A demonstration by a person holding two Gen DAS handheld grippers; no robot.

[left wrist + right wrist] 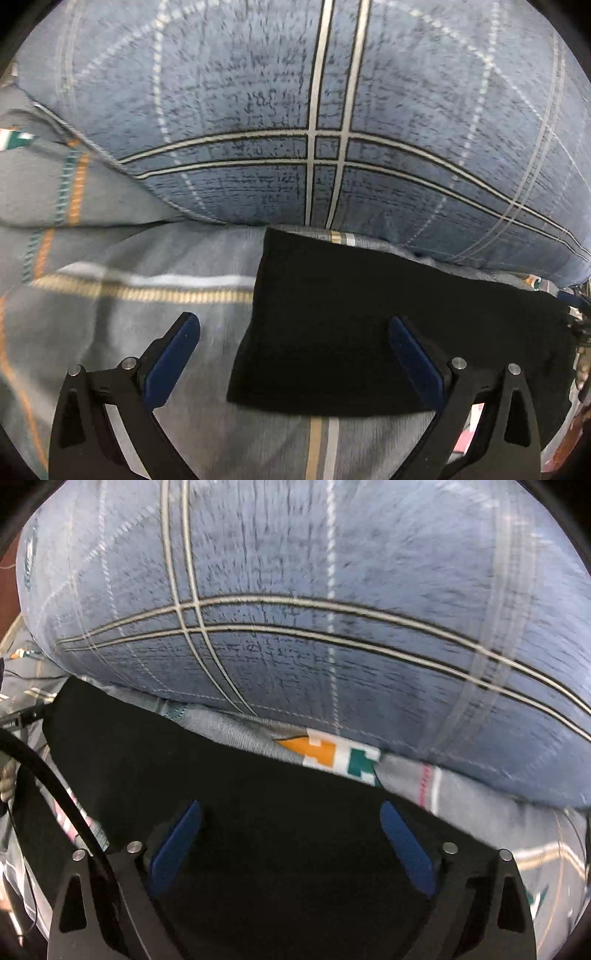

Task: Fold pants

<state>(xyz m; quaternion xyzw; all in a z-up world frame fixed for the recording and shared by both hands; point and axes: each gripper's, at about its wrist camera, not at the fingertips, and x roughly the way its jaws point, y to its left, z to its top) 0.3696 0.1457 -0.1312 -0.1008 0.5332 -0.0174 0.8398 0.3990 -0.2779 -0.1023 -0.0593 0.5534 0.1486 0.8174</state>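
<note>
In the left wrist view, the left tongs (293, 325) are spread wide with nothing between them: the left blue finger (173, 363) is over the grey striped bedsheet (129, 332), the right over the folded black pants (351, 332). The pants lie flat on the sheet, just in front of a blue plaid pillow (258, 92). In the right wrist view, the right tongs (291, 812) are likewise wide apart and empty above the pants (288, 849), with a black cable (48, 779) at the left.
</note>
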